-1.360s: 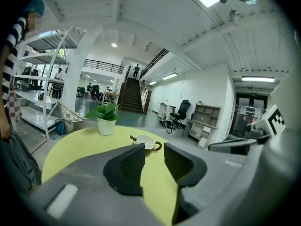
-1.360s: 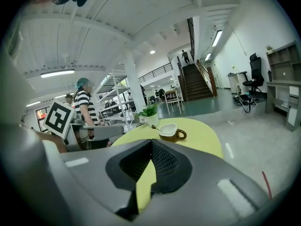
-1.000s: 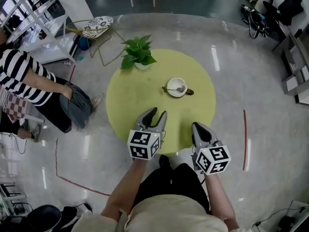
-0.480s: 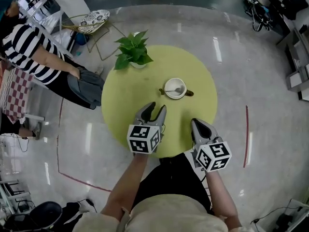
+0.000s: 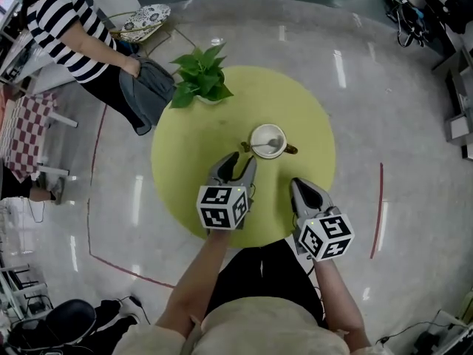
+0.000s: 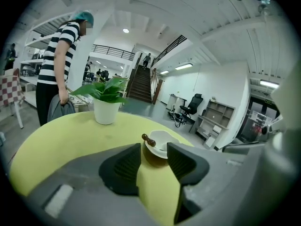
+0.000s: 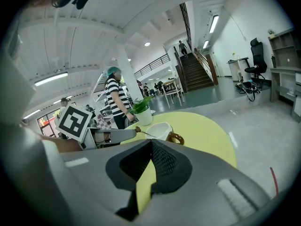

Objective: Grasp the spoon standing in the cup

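Note:
A white cup (image 5: 267, 140) with a brown handle stands on the round yellow table (image 5: 192, 176). A spoon (image 5: 251, 148) rests in the cup, its dark handle end pointing left. My left gripper (image 5: 240, 163) hovers just short of the cup; its jaws are opening and nothing is between them. In the left gripper view the cup (image 6: 161, 144) and the spoon handle (image 6: 148, 139) sit straight ahead beyond the gripper (image 6: 155, 160). My right gripper (image 5: 299, 187) is shut and empty, nearer the table's front edge. The right gripper view shows the cup (image 7: 160, 129) ahead of it.
A potted green plant (image 5: 201, 81) stands at the table's far left. A person in a striped shirt (image 5: 70, 32) bends over beside the table at the upper left. Red tape lines (image 5: 378, 213) mark the glossy floor. Shelving stands at the right edge.
Both grippers have come closer to the cup, and the left jaws stand wider. The striped-shirt person has walked toward the plant side of the table.

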